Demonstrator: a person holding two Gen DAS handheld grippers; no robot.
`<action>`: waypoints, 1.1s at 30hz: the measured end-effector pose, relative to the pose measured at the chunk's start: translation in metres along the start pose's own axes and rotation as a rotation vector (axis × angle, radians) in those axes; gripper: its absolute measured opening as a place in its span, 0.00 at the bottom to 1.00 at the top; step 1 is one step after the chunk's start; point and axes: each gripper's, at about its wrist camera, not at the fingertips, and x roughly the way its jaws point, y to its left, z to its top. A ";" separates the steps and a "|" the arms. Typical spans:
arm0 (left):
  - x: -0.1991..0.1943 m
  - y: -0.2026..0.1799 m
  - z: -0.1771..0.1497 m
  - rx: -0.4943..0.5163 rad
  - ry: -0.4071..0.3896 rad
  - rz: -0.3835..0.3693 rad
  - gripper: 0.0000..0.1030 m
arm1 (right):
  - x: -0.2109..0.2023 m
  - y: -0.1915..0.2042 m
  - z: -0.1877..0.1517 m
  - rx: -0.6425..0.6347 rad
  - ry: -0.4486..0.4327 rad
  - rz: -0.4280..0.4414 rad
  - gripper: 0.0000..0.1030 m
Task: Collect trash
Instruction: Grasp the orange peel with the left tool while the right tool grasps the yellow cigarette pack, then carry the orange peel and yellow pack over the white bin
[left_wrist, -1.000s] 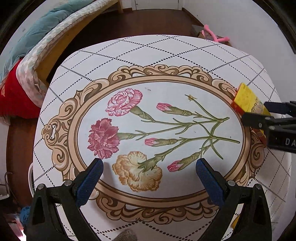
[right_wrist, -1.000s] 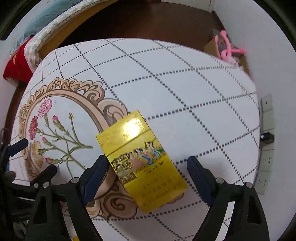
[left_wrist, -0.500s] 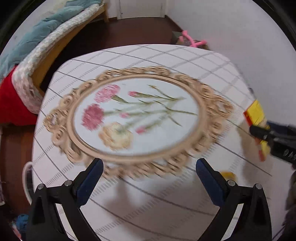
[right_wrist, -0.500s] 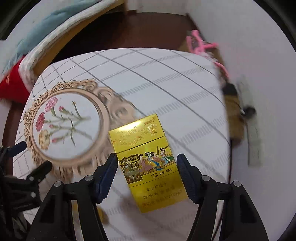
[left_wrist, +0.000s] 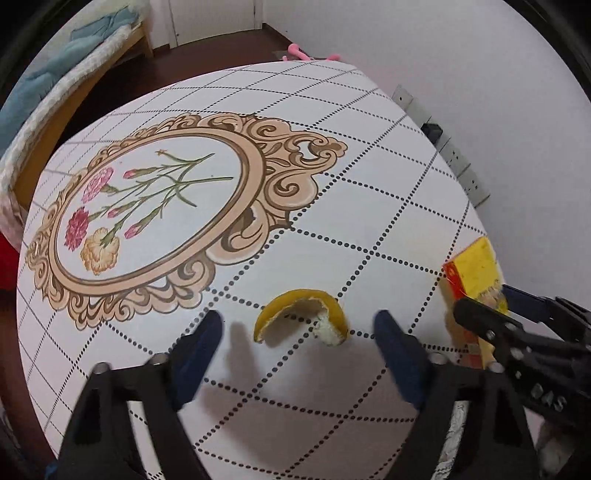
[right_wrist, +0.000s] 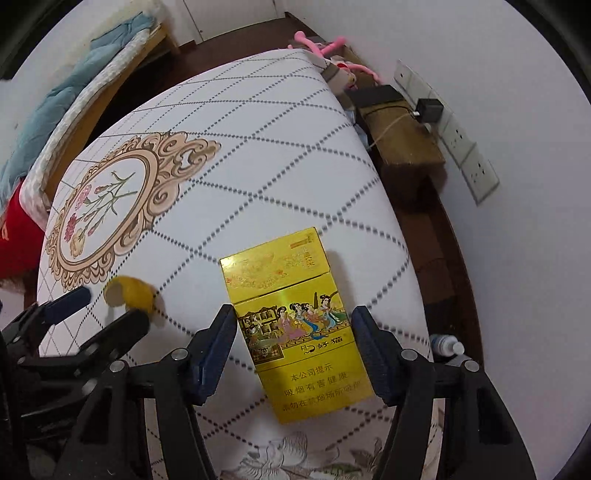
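Observation:
A curled yellow fruit peel (left_wrist: 301, 315) lies on the white patterned tablecloth (left_wrist: 332, 192). My left gripper (left_wrist: 297, 332) is open, its blue pads on either side of the peel, not touching it. The peel also shows in the right wrist view (right_wrist: 129, 291). A yellow cigarette pack (right_wrist: 299, 325) lies flat near the table's right edge. My right gripper (right_wrist: 295, 339) is open, jaws straddling the pack with a gap on each side. The pack (left_wrist: 474, 273) and the right gripper (left_wrist: 517, 310) show at the right of the left wrist view.
The table's right edge is close to a white wall with a power strip (right_wrist: 465, 147). A brown box (right_wrist: 402, 136) and a pink object (right_wrist: 321, 46) are on the floor past the table. A bed (left_wrist: 55, 92) stands at the far left. A small bottle (right_wrist: 445, 345) lies below the right edge.
Both grippers moved toward the table's near right corner. The peel has come into view between my left jaws. My right jaws remain open around the pack, which now lies straighter between them.

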 end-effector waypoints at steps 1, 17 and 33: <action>0.001 -0.002 0.001 0.006 -0.004 0.015 0.55 | -0.001 -0.001 -0.002 0.002 -0.002 0.000 0.64; -0.091 0.032 -0.017 -0.041 -0.172 0.079 0.21 | -0.052 0.018 0.000 -0.042 -0.094 0.037 0.63; -0.258 0.226 -0.100 -0.273 -0.366 0.343 0.21 | -0.144 0.205 -0.029 -0.276 -0.201 0.319 0.62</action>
